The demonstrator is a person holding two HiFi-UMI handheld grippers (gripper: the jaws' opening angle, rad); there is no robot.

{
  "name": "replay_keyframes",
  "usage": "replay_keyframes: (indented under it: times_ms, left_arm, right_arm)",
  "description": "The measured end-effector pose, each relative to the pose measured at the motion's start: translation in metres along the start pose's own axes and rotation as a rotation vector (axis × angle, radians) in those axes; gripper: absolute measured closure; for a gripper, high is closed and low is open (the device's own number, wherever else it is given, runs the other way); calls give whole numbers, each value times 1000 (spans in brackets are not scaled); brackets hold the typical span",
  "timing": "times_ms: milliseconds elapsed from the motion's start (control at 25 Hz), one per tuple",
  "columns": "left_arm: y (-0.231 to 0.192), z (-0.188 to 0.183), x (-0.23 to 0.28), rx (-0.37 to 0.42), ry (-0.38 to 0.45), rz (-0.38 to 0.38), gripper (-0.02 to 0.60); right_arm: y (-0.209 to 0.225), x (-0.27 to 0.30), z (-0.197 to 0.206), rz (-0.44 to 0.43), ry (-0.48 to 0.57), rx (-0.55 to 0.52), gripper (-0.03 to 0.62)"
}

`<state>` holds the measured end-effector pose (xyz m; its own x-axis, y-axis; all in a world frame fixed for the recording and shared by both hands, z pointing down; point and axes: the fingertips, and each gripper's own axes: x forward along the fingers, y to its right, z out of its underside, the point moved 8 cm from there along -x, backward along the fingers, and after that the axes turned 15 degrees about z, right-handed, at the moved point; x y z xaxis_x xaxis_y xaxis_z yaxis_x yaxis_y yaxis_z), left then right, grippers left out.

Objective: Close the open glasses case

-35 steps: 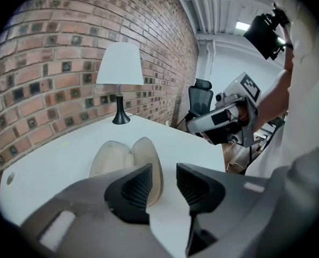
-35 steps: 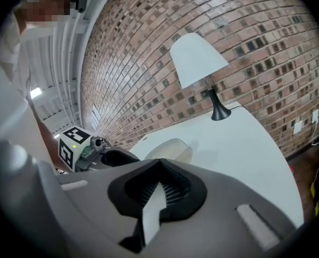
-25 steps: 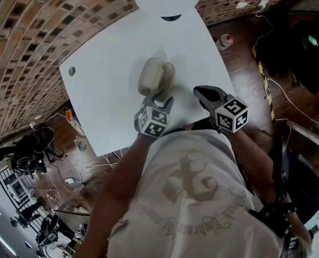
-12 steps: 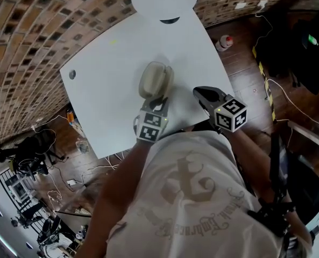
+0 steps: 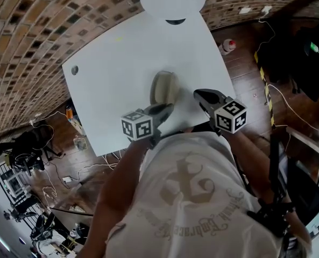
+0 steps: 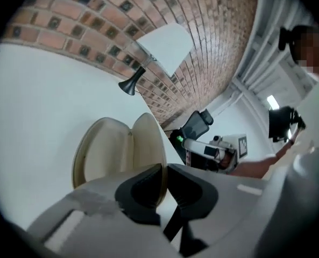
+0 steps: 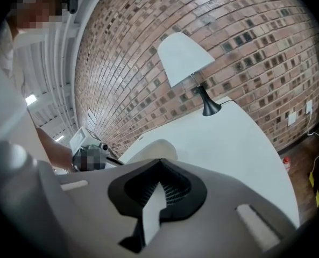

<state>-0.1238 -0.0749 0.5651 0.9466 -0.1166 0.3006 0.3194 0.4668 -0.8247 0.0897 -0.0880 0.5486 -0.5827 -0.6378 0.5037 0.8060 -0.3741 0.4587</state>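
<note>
Left gripper [image 6: 166,170], jaws closing on the raised lid of the glasses case [image 5: 163,87], holds its near end; the case runs lengthwise toward the table's [image 5: 111,63] far edge.

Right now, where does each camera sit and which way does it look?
Head view: on the person's head, looking steeply down at table, glasses case, left gripper, right gripper; shirt and arms show.
Left gripper view: on that gripper, along its jaws, closing on the case.
Right gripper view: on that gripper, along its shut jaws toward the lamp.
Shared: all three see case and lamp.
</note>
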Motion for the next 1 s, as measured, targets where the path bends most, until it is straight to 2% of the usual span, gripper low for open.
replay_keyframes:
  times_ms: [160, 400, 520, 680, 1000]
  left_arm:
    - [-16, 3, -15, -141, 151, 99, 551]
    - [-34, 15, -31, -232, 256, 146, 548]
    - [-37, 18, -37, -240, 325, 169, 540]
    - [-35, 19, -47, -262, 373, 132, 523]
    - [-39, 20, -65, -159, 391, 11, 483]
  right_arm:
    - [-7, 5, -3, -12, -12, -13, 586]
    - [-15, 14, -4, -30, -32, -34, 586]
    - [-21, 16, -5, -38, -43, -50, 586]
    - [-32, 23, -8, -60, -62, -125, 586]
    - [-66, 55, -15, -131, -93, -236, 586]
